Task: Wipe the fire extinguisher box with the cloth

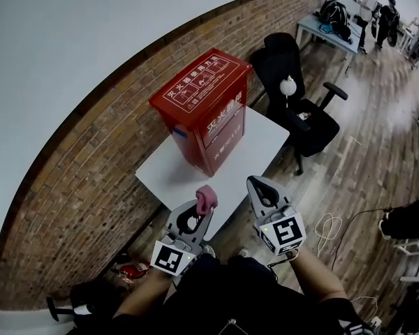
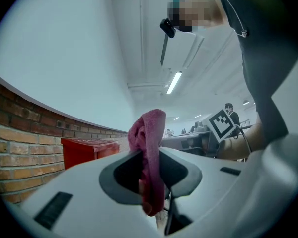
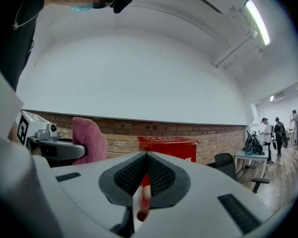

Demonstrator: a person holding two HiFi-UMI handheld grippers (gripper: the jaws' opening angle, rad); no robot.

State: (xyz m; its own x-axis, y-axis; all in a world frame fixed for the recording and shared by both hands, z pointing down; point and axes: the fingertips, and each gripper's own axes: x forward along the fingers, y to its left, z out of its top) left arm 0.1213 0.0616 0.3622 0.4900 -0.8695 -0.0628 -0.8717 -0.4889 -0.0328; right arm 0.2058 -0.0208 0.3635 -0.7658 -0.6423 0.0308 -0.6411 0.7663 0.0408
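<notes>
A red fire extinguisher box (image 1: 206, 107) stands on a white table (image 1: 265, 142) against the brick wall; it also shows far off in the left gripper view (image 2: 87, 150) and the right gripper view (image 3: 171, 145). My left gripper (image 1: 201, 204) is shut on a pink cloth (image 1: 207, 197), held in front of the table's near edge, short of the box. The cloth (image 2: 150, 152) sticks up between its jaws. My right gripper (image 1: 262, 185) is shut with nothing held, beside the left one. From the right gripper view the cloth (image 3: 88, 139) shows at left.
A black office chair (image 1: 297, 103) stands right of the table. Cables (image 1: 328, 225) lie on the wooden floor. People stand at a desk (image 1: 328, 30) far back right. Dark bags and a red object (image 1: 129, 271) lie on the floor at lower left.
</notes>
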